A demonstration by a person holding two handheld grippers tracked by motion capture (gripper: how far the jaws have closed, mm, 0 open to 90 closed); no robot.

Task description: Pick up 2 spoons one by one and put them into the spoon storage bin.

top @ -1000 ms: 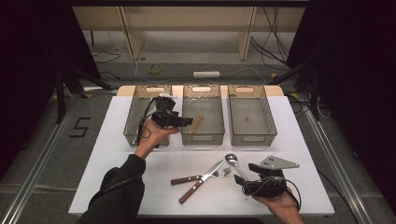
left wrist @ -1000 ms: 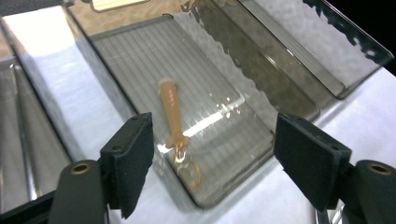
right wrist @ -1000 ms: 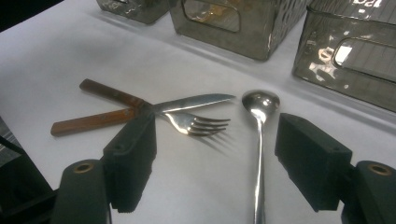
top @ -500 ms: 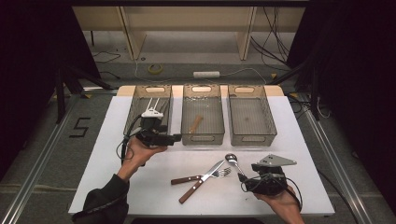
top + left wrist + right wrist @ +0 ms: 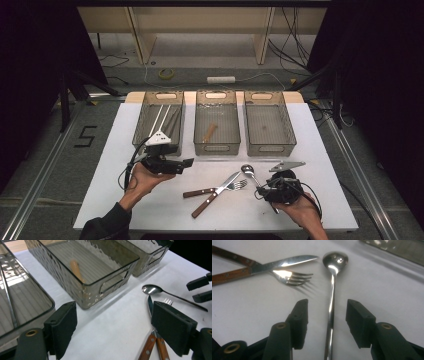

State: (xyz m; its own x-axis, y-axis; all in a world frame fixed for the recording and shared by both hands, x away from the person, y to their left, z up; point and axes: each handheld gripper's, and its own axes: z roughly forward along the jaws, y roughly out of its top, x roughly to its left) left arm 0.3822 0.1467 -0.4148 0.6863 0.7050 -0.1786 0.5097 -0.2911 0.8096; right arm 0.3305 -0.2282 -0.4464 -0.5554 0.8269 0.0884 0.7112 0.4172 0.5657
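A steel spoon lies on the white table with its handle between the jaws of my right gripper. Those jaws have just been closing, and the pads stand clear of the handle on both sides. In the high view the spoon is at the front right, with the right gripper over its handle. A knife and a fork with wooden handles lie crossed beside it. My left gripper hovers in front of the left bin; its jaws have just been opening and are empty.
Three clear bins stand in a row at the back: the left bin holds thin rods, the middle bin a wooden stick, and the right bin shows nothing inside. Bare white table lies at the front left.
My left gripper has pulled back from over the middle bin toward the front left and sunk a little. The wooden stick lies in that bin. My right hand has stayed put.
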